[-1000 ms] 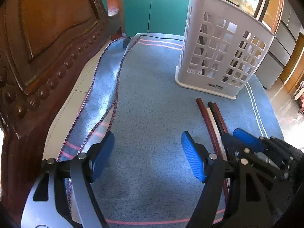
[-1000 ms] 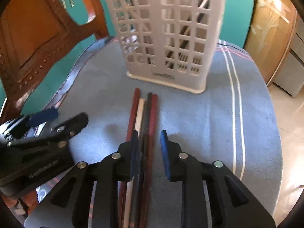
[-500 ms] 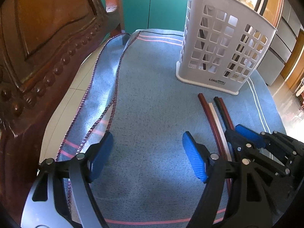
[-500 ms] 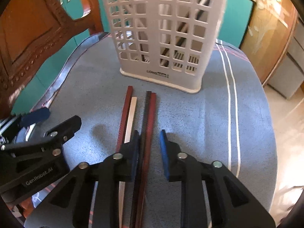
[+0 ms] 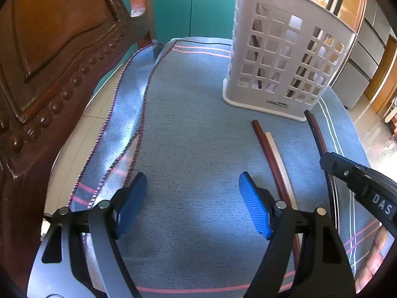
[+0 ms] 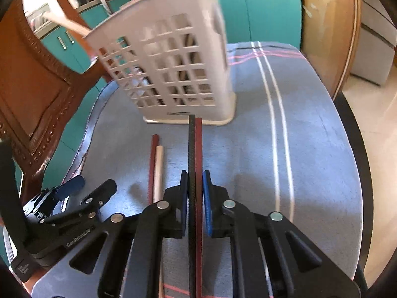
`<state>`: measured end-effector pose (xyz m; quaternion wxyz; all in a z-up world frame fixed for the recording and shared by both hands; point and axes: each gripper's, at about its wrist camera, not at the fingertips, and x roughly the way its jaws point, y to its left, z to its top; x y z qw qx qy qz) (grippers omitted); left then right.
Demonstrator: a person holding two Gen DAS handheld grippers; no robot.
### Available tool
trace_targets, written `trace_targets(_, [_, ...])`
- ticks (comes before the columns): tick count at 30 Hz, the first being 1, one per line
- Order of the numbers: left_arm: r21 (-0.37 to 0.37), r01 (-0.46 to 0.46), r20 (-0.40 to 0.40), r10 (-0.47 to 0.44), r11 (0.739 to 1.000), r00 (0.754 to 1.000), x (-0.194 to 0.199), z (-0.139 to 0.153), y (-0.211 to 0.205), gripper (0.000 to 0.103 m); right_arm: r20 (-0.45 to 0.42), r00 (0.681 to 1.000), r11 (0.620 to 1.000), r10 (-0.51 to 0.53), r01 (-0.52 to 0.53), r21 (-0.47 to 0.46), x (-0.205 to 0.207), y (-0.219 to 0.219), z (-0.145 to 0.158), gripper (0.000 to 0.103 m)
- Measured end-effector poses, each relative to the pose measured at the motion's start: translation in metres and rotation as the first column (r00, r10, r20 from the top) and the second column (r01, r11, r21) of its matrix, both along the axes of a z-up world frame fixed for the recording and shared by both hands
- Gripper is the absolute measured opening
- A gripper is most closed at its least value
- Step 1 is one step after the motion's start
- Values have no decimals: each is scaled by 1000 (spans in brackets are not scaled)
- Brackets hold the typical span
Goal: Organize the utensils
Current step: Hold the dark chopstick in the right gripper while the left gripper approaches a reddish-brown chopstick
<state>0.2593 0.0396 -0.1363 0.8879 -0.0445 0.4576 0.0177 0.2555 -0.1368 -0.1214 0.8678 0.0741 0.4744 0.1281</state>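
Keeping 2 slim black and dark-red chopsticks [image 6: 194, 164] pinched in the right gripper [image 6: 194, 198], white slotted plastic basket [image 6: 173, 69] should be approached tips-first, left gripper [image 5: 192, 206] spread, idle.

Black grippers [image 6: 194, 198] (blue ribbed pads [image 5: 253, 208])

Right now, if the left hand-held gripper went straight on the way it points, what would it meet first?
Probably the blue cloth: the open left hand-held gripper tilts down at a bare patch. The white basket stands farther on and to the right, though depth is uncertain.
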Motion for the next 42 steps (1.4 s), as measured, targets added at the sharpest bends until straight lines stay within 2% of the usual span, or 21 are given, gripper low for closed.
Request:
trace_targets(6, [-3, 30, 8, -30, 1000, 1000, -3, 2, -10, 78, -34, 997, 998, -65, 65, -13, 4, -12, -9, 13])
trace_targets(11, [-8, 51, 12, -51, 999, 999, -8, 3, -17, 78, -20, 996, 996, -83, 82, -40, 4, -15, -9, 13])
trace_targets(18, [-97, 113, 8, -113, 989, 994, -9, 1, -28, 78, -15, 998, 995, -59, 57, -78, 5, -10, -13, 14])
trace_targets(22, [-46, 126, 4, -126, 991, 992, -7, -4, -37, 78, 5, 999, 991, -51, 51, -122, 6, -6, -13, 20])
trace_targets(28, [-40, 141, 11, -140, 989, 990, -9, -4, -43, 80, 11, 999, 989, -32, 33, -141, 7, -5, -13, 22])
trace_targets(33, [-16, 133, -7, -133, 991, 991, -3, -5, -40, 79, 31, 999, 987, -30, 34, -160, 7, -6, -16, 30])
trace_targets(36, [44, 142, -14, -142, 989, 990, 1, -8, -43, 79, 42, 999, 983, -26, 33, -180, 7, -7, -17, 31])
trace_targets(42, [45, 126, -19, -125, 991, 992, 11, -8, -38, 76, 65, 997, 970, 33, -16, -243, 6, 5, -24, 33])
